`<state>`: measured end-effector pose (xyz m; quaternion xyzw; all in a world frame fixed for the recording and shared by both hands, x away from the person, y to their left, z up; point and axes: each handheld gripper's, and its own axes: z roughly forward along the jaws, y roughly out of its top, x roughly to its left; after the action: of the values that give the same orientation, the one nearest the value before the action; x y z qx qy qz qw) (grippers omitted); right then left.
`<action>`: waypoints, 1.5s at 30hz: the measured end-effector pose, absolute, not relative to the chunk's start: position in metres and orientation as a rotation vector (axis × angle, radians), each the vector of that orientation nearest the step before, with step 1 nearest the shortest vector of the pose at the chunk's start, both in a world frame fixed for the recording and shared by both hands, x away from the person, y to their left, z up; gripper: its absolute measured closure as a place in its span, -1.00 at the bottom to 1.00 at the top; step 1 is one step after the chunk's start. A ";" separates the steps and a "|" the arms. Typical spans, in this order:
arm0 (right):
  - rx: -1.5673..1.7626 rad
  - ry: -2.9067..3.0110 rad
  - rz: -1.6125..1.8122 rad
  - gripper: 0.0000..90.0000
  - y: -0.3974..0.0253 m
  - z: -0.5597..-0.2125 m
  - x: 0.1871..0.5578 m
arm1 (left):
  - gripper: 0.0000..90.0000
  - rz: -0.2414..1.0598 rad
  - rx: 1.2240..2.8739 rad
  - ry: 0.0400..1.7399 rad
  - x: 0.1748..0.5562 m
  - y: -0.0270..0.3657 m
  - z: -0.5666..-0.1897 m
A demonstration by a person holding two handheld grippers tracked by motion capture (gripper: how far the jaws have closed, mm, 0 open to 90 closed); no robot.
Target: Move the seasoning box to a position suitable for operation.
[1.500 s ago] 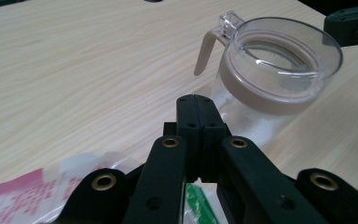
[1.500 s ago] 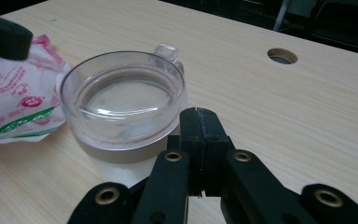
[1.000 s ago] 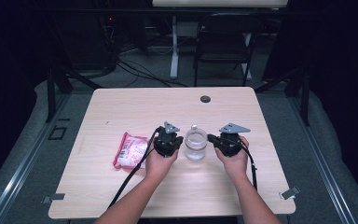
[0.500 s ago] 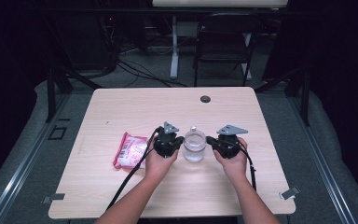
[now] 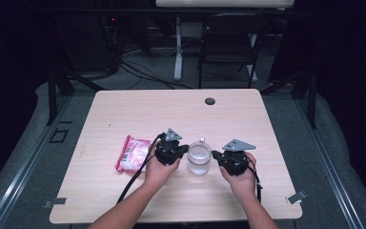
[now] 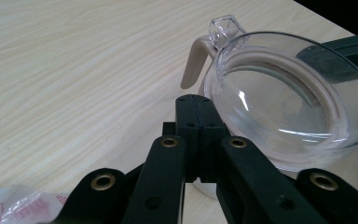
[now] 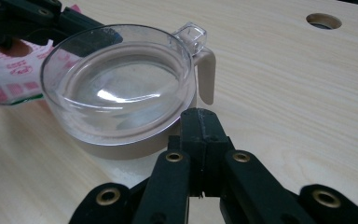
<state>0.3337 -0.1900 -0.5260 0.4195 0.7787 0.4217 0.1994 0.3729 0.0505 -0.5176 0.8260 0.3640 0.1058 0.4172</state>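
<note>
Left claw (image 6: 193, 105) closed, beside jar (image 6: 284, 102) — right claw (image 7: 200, 119) closed

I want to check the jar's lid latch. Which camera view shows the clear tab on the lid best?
The right gripper view: the clear tab stands unobstructed above the beige handle. The left gripper view shows the tab too, at the picture's top edge. In the high view it is a tiny speck on the jar.

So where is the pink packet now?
In the high view, the pink packet lies flat on the table, just left of the left tongs.
</note>
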 end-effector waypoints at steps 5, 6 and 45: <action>1.140 2.198 1.148 1.00 -0.185 -0.524 0.317 | 1.00 0.237 2.071 0.882 0.367 0.056 -0.519; 1.142 2.193 1.146 1.00 -0.184 -0.524 0.314 | 1.00 0.237 2.071 0.882 0.367 0.056 -0.519; 1.154 2.184 1.229 0.96 -0.200 -0.532 0.306 | 0.99 0.136 2.095 0.712 0.317 0.082 -0.523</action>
<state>0.3062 -0.2001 -0.5319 0.4106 0.7772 0.4373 0.1902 0.3171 0.0820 -0.5232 0.8457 0.2876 0.0548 0.4462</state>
